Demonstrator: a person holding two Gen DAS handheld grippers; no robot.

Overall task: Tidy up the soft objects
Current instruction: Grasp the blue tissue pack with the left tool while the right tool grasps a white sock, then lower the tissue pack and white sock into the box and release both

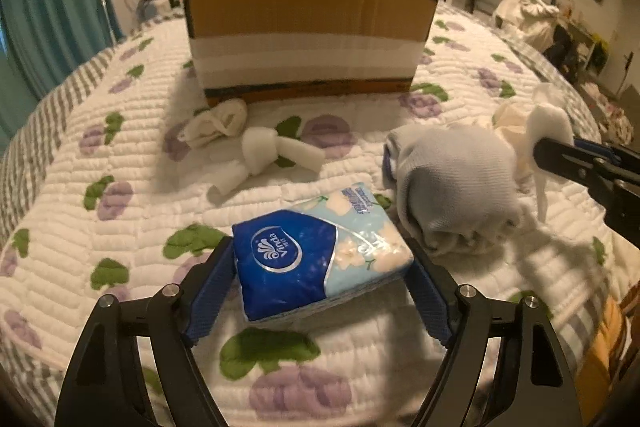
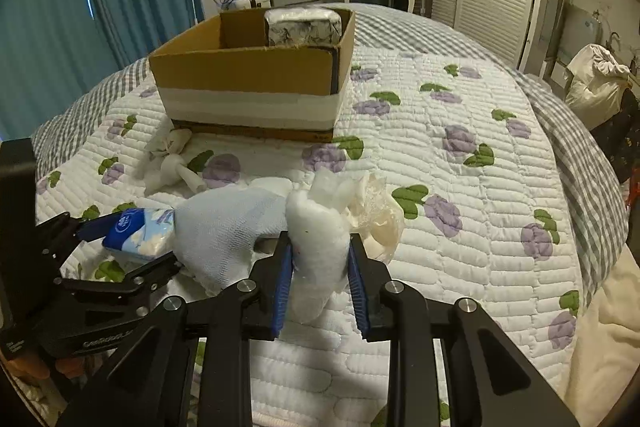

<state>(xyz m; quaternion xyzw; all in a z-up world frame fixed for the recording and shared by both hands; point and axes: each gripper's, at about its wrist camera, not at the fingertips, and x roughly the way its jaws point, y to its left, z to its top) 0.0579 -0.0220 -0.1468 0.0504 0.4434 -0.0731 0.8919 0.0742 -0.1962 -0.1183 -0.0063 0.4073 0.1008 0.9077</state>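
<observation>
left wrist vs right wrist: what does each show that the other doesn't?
Left wrist only: the Vinda logo on the tissue pack, seen close between the left gripper pads, and the box's long front wall, not its inside.

Right wrist only: the inside of the cardboard box, with a wrapped pack in its far corner, and the right gripper closed on a white sock.

Both: the box, tissue pack, grey sock, knotted white sock near the box, and floral quilt.
</observation>
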